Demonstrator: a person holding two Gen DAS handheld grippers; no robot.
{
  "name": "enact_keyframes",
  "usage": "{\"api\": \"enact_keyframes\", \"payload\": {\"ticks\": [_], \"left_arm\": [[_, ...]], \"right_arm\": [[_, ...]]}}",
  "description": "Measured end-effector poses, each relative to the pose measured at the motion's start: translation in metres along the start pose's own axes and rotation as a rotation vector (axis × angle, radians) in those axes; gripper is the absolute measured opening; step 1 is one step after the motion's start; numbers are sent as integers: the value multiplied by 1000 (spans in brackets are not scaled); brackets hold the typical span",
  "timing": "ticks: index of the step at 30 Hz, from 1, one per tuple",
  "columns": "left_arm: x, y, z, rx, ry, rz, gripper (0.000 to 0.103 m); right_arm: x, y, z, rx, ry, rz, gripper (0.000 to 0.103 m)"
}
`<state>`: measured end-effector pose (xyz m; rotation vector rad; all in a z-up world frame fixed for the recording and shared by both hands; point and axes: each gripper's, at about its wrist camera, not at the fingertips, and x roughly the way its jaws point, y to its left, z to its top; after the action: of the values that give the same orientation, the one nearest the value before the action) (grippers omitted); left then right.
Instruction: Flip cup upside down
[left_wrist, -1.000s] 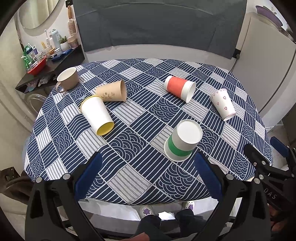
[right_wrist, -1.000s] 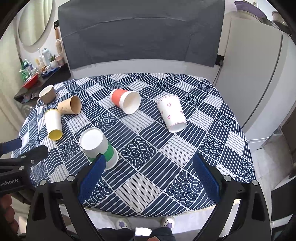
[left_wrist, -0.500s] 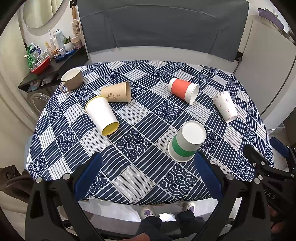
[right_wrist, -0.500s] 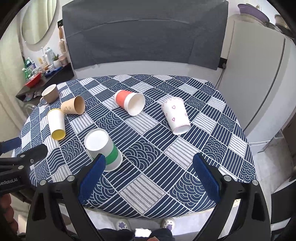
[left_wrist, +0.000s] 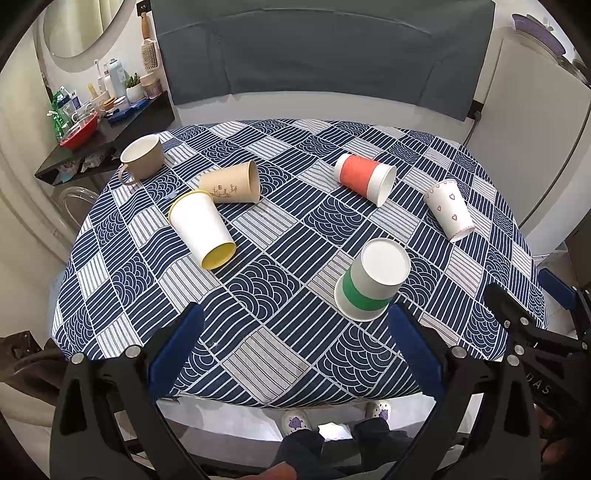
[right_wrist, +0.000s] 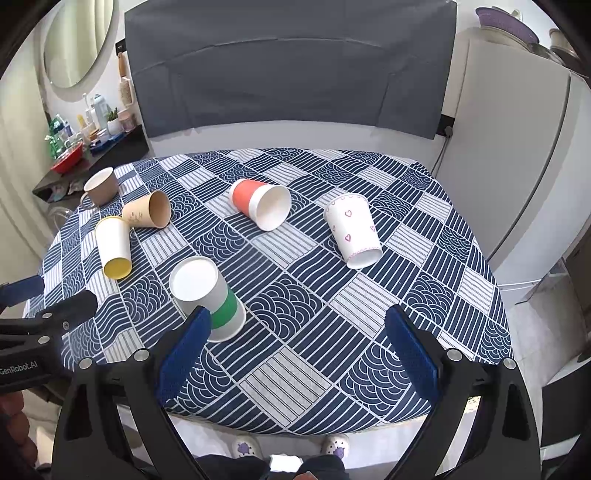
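Observation:
A white paper cup with a green band (left_wrist: 371, 284) stands upside down near the table's front; it also shows in the right wrist view (right_wrist: 207, 291). Lying on their sides are a white cup with a yellow inside (left_wrist: 201, 229), a brown cup (left_wrist: 231, 183), a red and white cup (left_wrist: 364, 177) and a cup with pink hearts (left_wrist: 448, 208). A tan mug (left_wrist: 142, 158) stands upright at the far left. My left gripper (left_wrist: 291, 339) is open and empty over the front edge. My right gripper (right_wrist: 295, 343) is open and empty, its left finger beside the green-banded cup.
The table (left_wrist: 280, 354) has a blue and white patterned cloth. A black shelf (left_wrist: 107, 136) with bottles and a red bowl stands at the far left. A white fridge (right_wrist: 509, 155) stands to the right. A grey panel (left_wrist: 317, 55) stands behind the table.
Both grippers have pulled back and up from the table, so the cups look smaller and farther. Both stay open. The cups have not moved.

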<state>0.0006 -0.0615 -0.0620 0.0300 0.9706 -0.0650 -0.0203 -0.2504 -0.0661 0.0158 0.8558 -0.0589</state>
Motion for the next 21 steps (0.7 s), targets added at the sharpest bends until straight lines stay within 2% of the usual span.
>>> {"api": "enact_keyframes", "payload": {"ticks": [21], "left_arm": [[1, 0, 0, 2, 2, 10, 97]], "right_arm": [[6, 2, 3, -6, 11, 18, 91]]}}
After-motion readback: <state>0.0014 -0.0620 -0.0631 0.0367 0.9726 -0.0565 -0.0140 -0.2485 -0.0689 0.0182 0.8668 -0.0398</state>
